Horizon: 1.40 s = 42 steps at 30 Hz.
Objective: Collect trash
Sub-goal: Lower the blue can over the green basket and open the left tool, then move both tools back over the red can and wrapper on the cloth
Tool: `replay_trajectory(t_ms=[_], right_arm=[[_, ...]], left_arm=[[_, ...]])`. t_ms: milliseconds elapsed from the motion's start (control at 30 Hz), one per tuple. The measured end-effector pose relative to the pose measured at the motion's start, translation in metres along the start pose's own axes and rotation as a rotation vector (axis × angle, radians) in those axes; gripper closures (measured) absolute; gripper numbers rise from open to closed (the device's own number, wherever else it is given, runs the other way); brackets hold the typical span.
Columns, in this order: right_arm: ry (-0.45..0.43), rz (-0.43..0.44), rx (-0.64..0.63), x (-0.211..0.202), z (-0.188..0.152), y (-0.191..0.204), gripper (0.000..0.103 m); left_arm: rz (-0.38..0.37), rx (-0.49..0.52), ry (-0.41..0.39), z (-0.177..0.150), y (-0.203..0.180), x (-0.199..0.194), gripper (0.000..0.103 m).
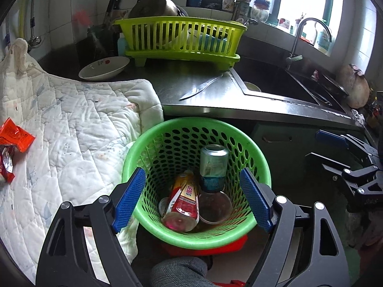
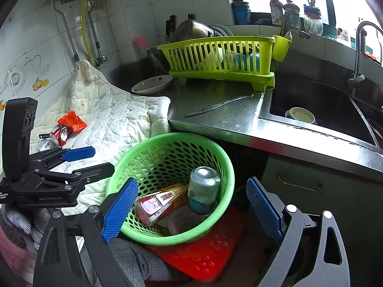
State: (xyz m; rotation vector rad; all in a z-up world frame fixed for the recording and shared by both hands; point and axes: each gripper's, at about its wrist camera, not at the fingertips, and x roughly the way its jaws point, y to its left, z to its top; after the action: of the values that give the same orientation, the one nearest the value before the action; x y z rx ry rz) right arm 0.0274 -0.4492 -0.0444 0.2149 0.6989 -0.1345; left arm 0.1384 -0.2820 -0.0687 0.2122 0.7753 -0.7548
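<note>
A green plastic basket (image 1: 196,120) (image 2: 167,136) stands on a red stool (image 2: 210,251) below the counter edge. Inside it are a silver-blue can (image 1: 214,162) (image 2: 203,186), a red-and-yellow bottle (image 1: 184,201) (image 2: 158,203) lying tilted, and a clear cup (image 1: 215,208) (image 2: 182,220). My left gripper (image 1: 192,181) (image 2: 79,162) hangs open over the basket with nothing between its blue pads. The right gripper (image 2: 191,191) (image 1: 328,148) is also open and empty, above the basket's near right side. A red wrapper (image 1: 14,134) (image 2: 71,120) and a crushed red can (image 2: 57,135) lie on the quilted cloth.
A white quilted cloth (image 1: 83,124) covers the left counter. On the steel counter lie a knife (image 1: 201,87) and a white bowl (image 1: 104,68), with a yellow-green dish rack (image 1: 179,38) behind. The sink (image 2: 323,100) is on the right, with a cup in it. A person's checked sleeve (image 1: 177,275) is below.
</note>
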Motion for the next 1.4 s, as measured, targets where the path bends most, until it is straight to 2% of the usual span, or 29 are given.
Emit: replay_trajectory(t_ms=[600,1067,1400], right_arm=[[0.01,0.089,-0.078,0.017,0.017,0.052,0.013],[0.039,0.178,-0.159,0.045,0.033,0.108,0.013],[0.087,0.25,-0.234,0.077,0.047,0.16,0.013]], left_arm=[[0.141,-0.123,-0.029,-0.023,0.07,-0.047,0.023],[0.228,-0.19,-0.049,-0.036,0.114,-0.073,0.023],[0.319,-0.281,-0.047,-0.058,0.169,-0.097,0.023]])
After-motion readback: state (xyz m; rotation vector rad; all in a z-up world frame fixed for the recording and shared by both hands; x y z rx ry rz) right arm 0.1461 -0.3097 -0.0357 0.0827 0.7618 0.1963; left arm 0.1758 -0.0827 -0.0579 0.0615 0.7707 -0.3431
